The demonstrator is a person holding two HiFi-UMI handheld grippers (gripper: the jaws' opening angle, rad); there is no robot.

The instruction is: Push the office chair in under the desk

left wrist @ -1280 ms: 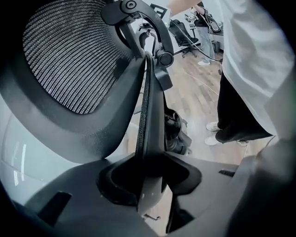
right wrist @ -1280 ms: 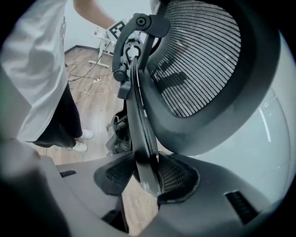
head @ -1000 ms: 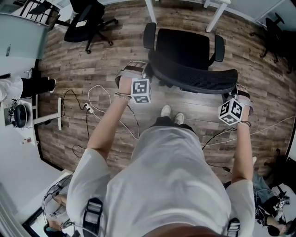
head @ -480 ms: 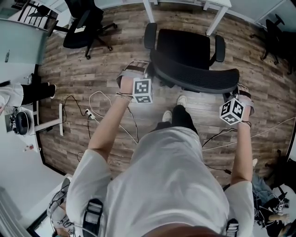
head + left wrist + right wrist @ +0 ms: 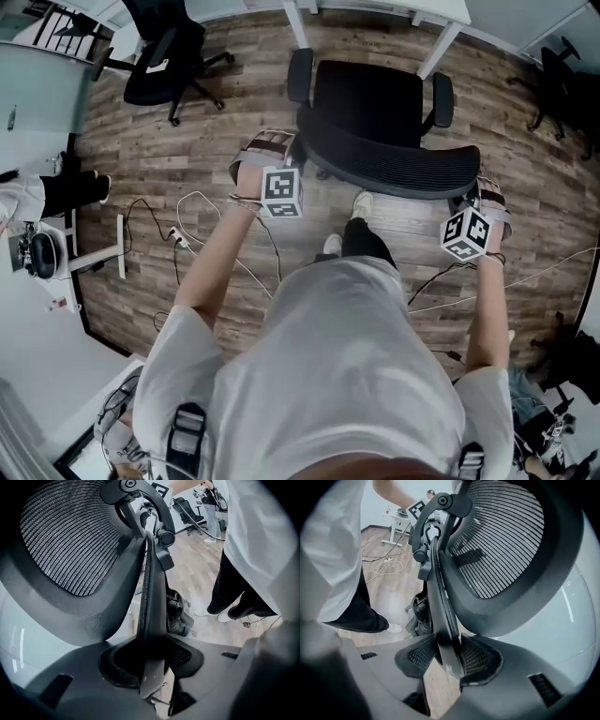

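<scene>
Gripping the backrest at both side rims gives even thrust, so the office chair should roll straight rather than swivel. The left tool is clamped on the left rim and the right tool on the right rim, each rim pinched between the pads. The chair stands on the wood floor, seat facing the white bench, its front about level with the two visible bench legs. Count: two tools, one chair in hand, two spare chairs well apart.
</scene>
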